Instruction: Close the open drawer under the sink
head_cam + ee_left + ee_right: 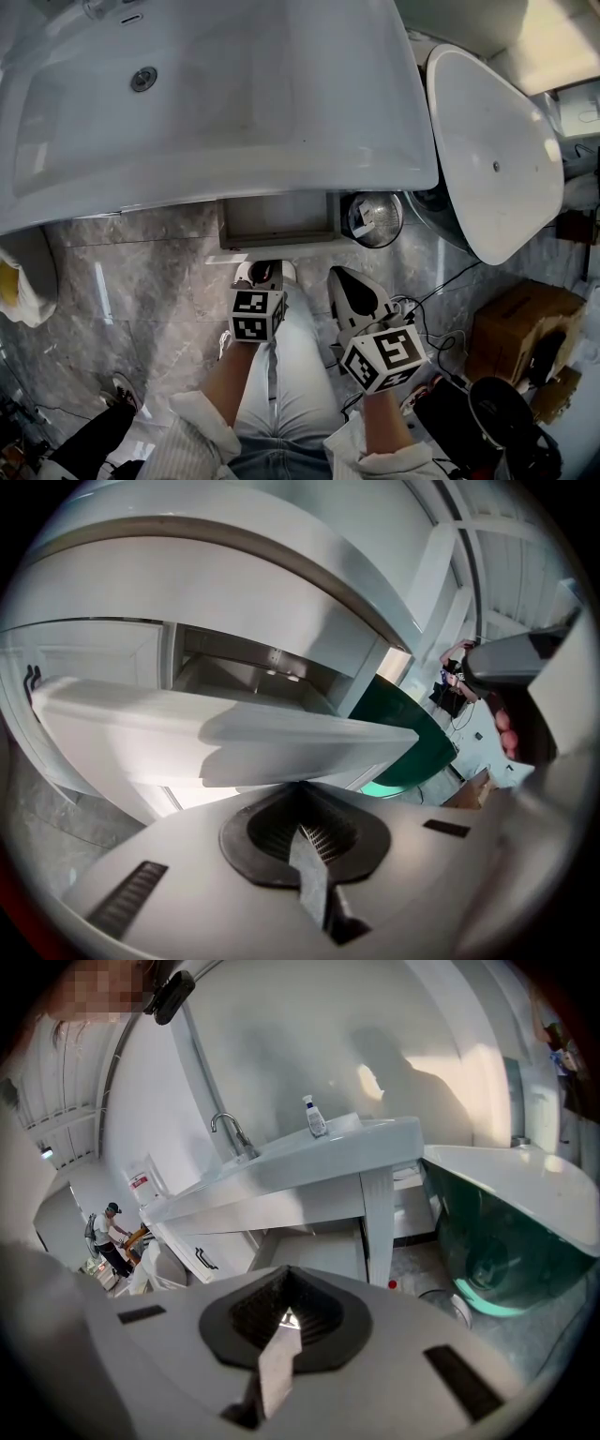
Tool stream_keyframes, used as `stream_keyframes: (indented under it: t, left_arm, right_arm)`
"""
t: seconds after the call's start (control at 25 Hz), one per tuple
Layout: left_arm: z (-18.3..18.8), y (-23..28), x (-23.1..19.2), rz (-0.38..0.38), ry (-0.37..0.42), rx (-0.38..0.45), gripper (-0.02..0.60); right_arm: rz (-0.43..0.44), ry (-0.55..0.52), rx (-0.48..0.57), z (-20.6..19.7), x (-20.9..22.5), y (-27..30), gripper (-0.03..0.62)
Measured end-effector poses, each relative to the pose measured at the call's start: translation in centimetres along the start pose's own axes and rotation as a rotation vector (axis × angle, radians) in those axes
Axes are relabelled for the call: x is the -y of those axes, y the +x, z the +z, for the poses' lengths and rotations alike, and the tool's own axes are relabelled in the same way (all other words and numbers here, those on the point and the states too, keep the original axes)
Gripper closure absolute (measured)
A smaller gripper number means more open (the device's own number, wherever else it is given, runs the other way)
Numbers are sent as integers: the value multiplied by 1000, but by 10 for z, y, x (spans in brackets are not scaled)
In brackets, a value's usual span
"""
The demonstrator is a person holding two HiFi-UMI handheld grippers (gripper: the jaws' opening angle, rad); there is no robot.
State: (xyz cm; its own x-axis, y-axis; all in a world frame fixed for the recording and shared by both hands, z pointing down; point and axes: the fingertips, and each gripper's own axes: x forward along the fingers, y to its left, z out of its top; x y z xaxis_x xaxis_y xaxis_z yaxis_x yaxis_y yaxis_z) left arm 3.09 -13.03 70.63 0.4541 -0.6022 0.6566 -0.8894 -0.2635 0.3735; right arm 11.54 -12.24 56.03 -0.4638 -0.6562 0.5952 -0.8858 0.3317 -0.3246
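Observation:
The white sink [281,112] fills the top of the head view. Under its front edge the drawer [277,220] stands pulled out, its inside showing. My left gripper [266,274] is shut and empty, with its tips just short of the drawer's front. In the left gripper view the white drawer front [187,733] lies straight ahead of the left gripper [302,789], very close; I cannot tell if they touch. My right gripper [342,279] is shut, empty and lower right of the drawer. The right gripper [281,1274] looks at the drawer [319,1260] from farther back.
A round metal bin [373,217] stands right of the drawer. A white oval tub [487,150] with a green body [497,1241] is at the right. A cardboard box [520,323] and cables [450,281] lie on the floor. Another person's leg [103,422] is at lower left.

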Motion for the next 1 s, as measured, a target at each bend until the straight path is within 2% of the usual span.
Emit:
stream_keyframes:
  t: [0.36, 0.56, 0.64, 0.76, 1.0]
  left_arm:
    - [1, -2, -1, -1, -12, 4, 568]
    - [35, 10, -10, 2, -15, 34, 569]
    - [45, 16, -14, -5, 12, 25, 568]
    - [47, 18, -14, -18, 44, 18, 569]
    - [50, 21, -16, -10, 28, 27, 569]
  right_arm:
    - [-2, 5, -11, 0, 0, 1, 585]
    - [2, 8, -19, 0, -1, 5, 585]
    - [1, 11, -22, 0, -1, 5, 585]
    - [3, 13, -25, -1, 0, 7, 585]
    - [9, 14, -27, 2, 1, 13, 585]
